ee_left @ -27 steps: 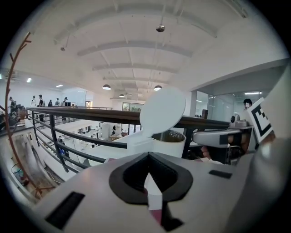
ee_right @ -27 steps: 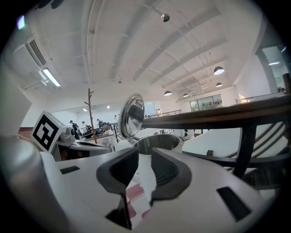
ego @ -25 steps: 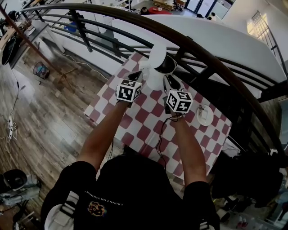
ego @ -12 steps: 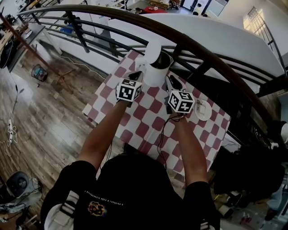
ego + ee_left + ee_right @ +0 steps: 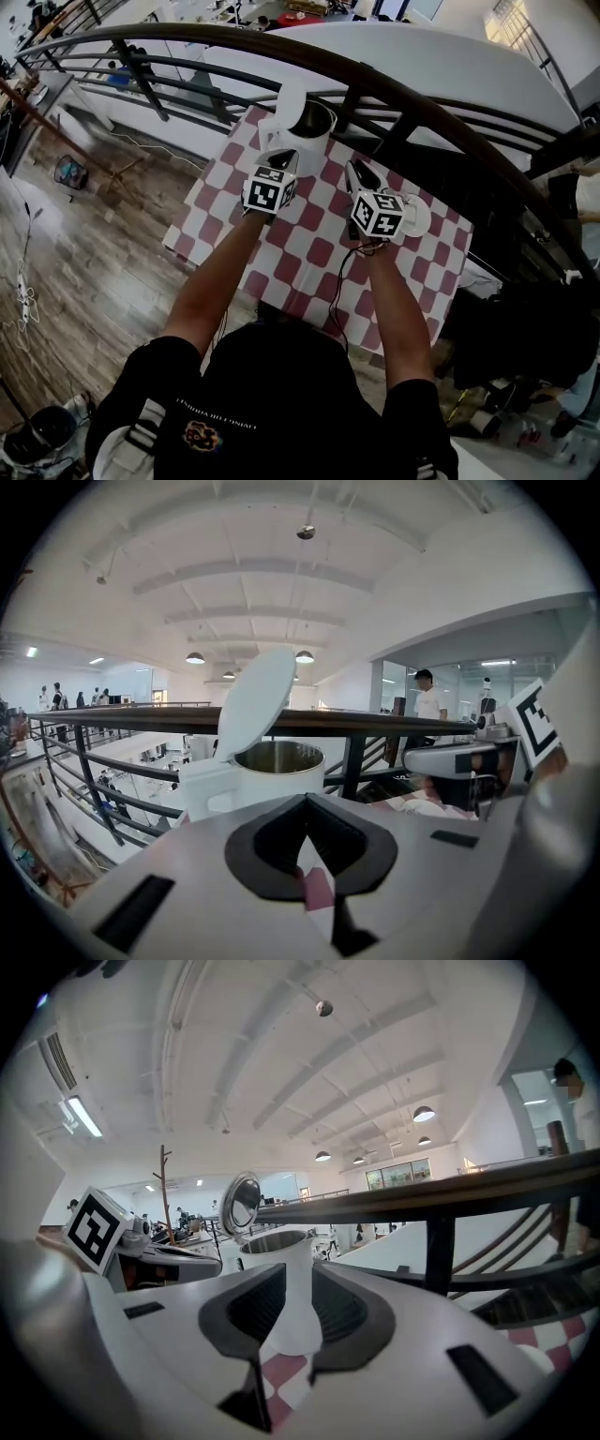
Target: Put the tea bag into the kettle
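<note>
The white kettle (image 5: 281, 131) stands at the far edge of the checked table (image 5: 309, 267), and its lid (image 5: 289, 94) is tipped up. My left gripper (image 5: 286, 156) hovers just in front of it. In the left gripper view the fingertips meet, with nothing between them, and the steel mouth of the kettle (image 5: 272, 778) shows ahead. My right gripper (image 5: 355, 171) hangs to the kettle's right, beside a white saucer (image 5: 418, 217). Its jaws stand apart, and through the gap I see the kettle (image 5: 272, 1246). I cannot make out the tea bag in any view.
A dark curved handrail (image 5: 422, 103) with bars runs close behind the table's far edge, with a drop beyond it. A black cable (image 5: 336, 281) trails across the cloth toward me. Wooden floor lies to the left of the table.
Both grippers have slid to the right over the table. The kettle now sits farther left of the right gripper, and the saucer is closer to it. The jaws look unchanged.
</note>
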Demonstrator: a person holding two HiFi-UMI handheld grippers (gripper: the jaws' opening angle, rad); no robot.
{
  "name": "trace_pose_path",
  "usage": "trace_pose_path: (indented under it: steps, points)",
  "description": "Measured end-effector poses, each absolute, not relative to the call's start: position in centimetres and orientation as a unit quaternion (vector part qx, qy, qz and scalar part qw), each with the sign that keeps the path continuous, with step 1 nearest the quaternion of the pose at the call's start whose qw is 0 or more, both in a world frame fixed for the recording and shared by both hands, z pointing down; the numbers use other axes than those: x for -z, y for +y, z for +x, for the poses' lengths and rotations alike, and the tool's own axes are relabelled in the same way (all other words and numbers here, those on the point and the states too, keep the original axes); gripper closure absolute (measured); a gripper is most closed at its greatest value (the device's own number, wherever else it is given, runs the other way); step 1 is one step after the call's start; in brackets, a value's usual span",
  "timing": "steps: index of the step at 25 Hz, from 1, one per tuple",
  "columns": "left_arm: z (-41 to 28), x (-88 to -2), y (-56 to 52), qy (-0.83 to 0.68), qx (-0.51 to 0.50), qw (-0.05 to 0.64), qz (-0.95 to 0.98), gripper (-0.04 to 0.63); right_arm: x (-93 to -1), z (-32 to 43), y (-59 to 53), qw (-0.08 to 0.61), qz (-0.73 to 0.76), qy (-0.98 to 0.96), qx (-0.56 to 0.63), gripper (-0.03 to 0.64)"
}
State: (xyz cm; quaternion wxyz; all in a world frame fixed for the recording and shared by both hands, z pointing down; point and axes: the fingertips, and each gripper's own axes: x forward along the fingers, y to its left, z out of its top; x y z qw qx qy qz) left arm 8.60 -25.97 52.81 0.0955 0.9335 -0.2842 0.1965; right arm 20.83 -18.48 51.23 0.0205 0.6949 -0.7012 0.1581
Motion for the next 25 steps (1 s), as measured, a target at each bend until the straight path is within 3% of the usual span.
trace_pose_path:
  steps: [25]
  points:
    - [24.5, -55.1, -13.3, -0.098, -0.224, 0.071, 0.967, 0.597, -53.6, 33.6, -0.9, 0.003, 0.819, -0.546, -0.178, 0.522]
